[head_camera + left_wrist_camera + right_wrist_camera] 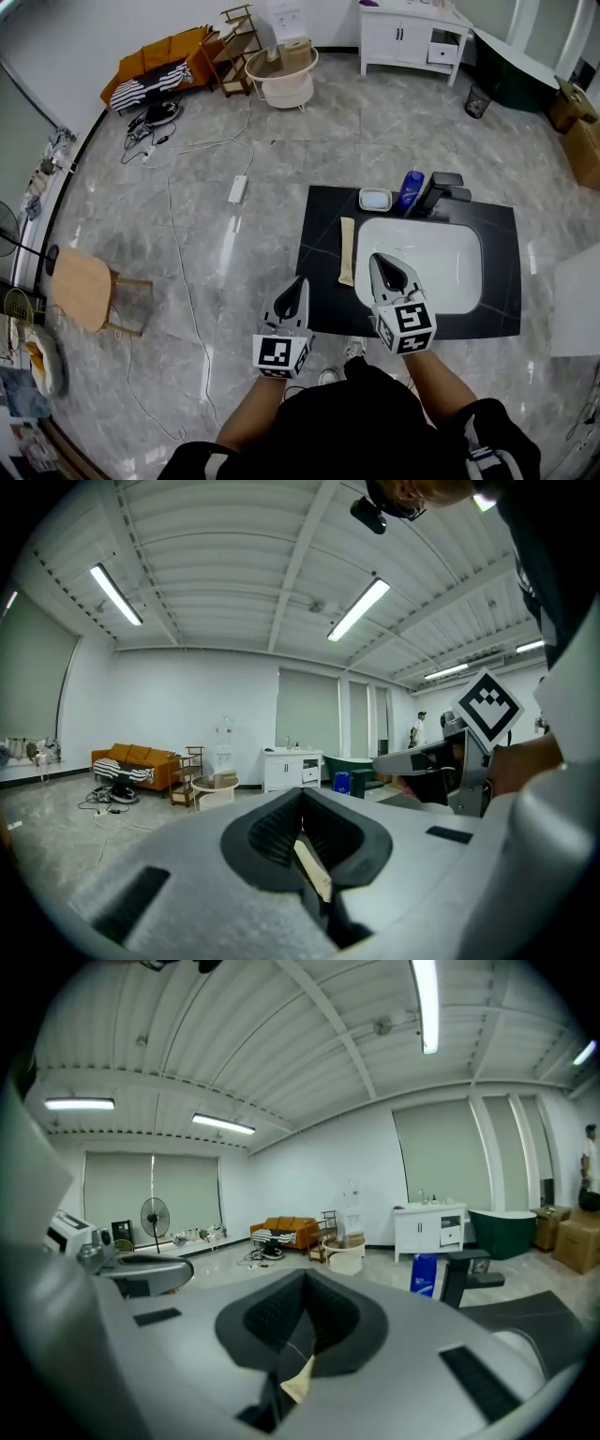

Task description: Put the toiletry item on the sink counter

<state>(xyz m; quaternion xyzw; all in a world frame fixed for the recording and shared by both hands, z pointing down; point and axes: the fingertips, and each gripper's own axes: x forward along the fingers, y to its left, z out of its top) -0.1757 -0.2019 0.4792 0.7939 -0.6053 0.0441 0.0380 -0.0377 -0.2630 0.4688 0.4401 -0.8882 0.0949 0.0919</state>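
Observation:
A beige tube [347, 250] lies lengthwise on the black sink counter [319, 234], left of the white basin [427, 262]. At the counter's back stand a soap dish [375, 199], a blue bottle [410, 190] and a black faucet [441, 192]. My left gripper [301, 279] hovers at the counter's front left corner, jaws together, nothing in them. My right gripper [380, 258] is over the basin's left rim, just right of the tube, shut and empty. In the right gripper view, the bottle [424, 1274] and faucet [459, 1274] show beyond the closed gripper [305, 1283].
A wooden stool [84, 286] stands on the floor at left. A power strip [237, 188] and cables trail behind the counter. Further back are an orange sofa [155, 61], a round white tub [281, 80], a white cabinet [412, 37] and a dark bathtub [516, 70].

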